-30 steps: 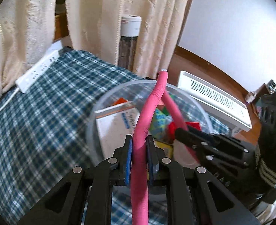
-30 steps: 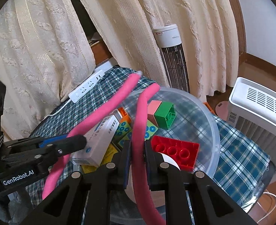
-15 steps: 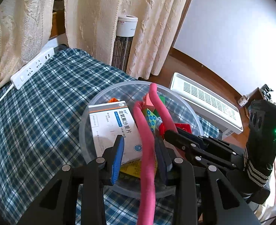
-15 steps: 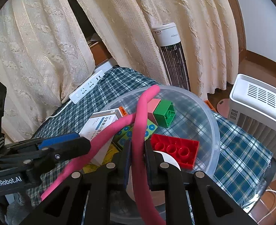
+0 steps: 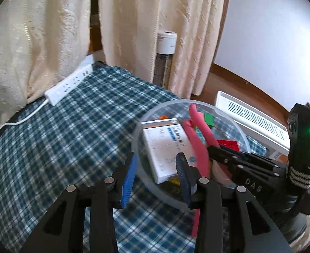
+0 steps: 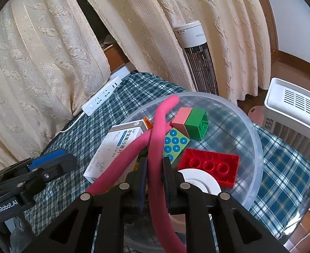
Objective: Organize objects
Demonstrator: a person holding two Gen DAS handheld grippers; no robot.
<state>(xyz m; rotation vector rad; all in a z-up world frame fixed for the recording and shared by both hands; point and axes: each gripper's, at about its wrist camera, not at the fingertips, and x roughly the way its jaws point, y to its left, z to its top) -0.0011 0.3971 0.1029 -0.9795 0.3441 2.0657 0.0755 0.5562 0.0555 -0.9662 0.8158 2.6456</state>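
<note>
A clear plastic bowl (image 6: 254,135) sits on a blue plaid cloth (image 5: 60,147). It holds a white medicine box (image 6: 115,145), a red brick (image 6: 209,164), a green brick (image 6: 197,124), a pink brick (image 6: 181,121), a dotted card and a white lid (image 6: 201,181). A bent pink foam tube (image 6: 157,130) lies over them. My right gripper (image 6: 155,168) is shut on one leg of the tube above the bowl. My left gripper (image 5: 157,166) is open and empty at the bowl's near left rim (image 5: 138,139); the tube (image 5: 199,147) lies to its right.
A white power strip (image 5: 68,86) with its cable lies at the cloth's far left edge by cream curtains (image 5: 39,31). A tower fan (image 6: 197,54) and a white heater (image 6: 298,109) stand on the floor beyond the bowl.
My left gripper opened, let go of the pink tube and drew back to the left. The freed leg dropped into the bowl. My right gripper kept its hold.
</note>
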